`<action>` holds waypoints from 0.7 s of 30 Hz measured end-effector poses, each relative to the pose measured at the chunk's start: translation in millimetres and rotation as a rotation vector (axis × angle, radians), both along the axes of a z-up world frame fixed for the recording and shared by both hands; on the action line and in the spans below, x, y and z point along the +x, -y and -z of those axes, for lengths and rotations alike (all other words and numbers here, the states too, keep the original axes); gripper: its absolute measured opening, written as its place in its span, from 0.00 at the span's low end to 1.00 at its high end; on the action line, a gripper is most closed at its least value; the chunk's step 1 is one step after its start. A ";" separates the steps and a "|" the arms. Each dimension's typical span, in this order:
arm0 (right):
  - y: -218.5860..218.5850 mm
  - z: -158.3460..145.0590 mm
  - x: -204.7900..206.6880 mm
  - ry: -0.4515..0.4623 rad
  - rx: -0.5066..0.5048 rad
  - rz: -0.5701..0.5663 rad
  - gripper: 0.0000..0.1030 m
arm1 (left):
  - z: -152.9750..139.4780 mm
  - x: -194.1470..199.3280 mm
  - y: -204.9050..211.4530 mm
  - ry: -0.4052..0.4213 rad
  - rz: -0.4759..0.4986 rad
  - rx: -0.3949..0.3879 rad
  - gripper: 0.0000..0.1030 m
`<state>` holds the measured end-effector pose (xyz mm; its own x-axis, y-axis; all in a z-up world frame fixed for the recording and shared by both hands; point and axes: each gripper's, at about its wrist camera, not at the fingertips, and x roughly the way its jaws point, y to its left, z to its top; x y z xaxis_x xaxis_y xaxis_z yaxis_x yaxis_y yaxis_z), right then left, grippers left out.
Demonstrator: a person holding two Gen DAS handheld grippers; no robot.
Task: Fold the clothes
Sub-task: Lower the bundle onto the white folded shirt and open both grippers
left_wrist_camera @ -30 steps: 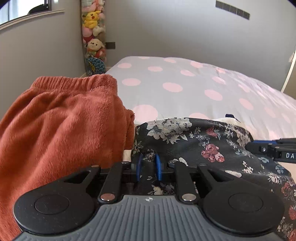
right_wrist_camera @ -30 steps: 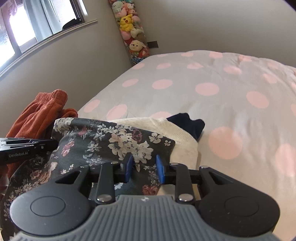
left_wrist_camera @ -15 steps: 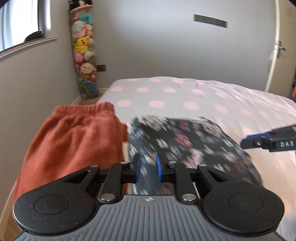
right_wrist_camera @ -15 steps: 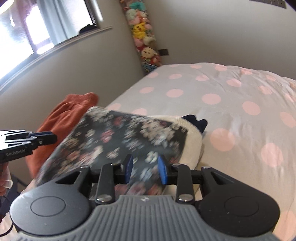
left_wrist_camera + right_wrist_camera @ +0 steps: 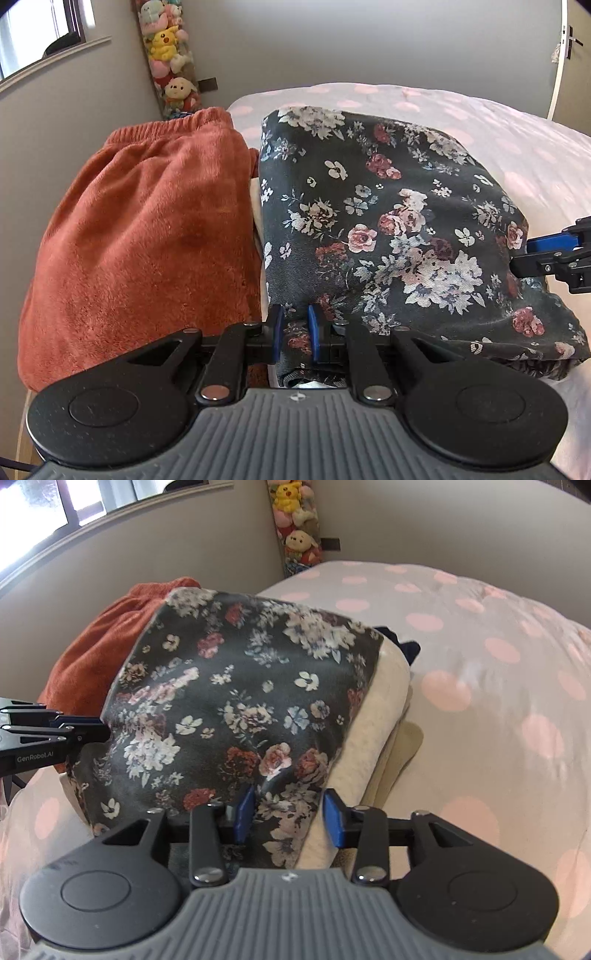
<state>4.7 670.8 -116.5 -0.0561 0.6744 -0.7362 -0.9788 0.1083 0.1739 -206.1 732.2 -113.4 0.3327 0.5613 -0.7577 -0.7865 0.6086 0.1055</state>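
On the polka-dot bed [image 5: 498, 686], one dark floral garment [image 5: 388, 221] lies folded atop a cream garment [image 5: 380, 716], just beside one rust fleece garment [image 5: 147, 236]. The left gripper [image 5: 294, 332] pinches the floral near edge. The right gripper [image 5: 290, 816] is opening, with floral cloth between its jaws.

Polka-dot bed [image 5: 480, 686] under stacked clothes [image 5: 384, 716].
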 end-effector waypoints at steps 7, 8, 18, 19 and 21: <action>8.6 -16.1 5.3 -0.071 -0.017 0.084 0.47 | -23.3 -8.5 17.0 0.045 -0.051 0.035 0.13; 15.4 -22.9 4.6 -0.087 0.001 0.083 0.47 | -29.7 -13.1 22.5 0.060 -0.056 0.042 0.13; 110.0 -100.7 -26.9 -0.028 0.190 0.088 0.62 | -96.9 -44.0 106.3 0.152 -0.068 0.130 0.24; 120.7 -108.3 -32.2 -0.009 0.208 0.096 0.65 | -104.3 -44.5 116.1 0.166 -0.071 0.142 0.30; 141.1 -123.3 -42.3 0.039 0.245 0.123 0.75 | -117.3 -45.3 136.4 0.195 -0.079 0.157 0.42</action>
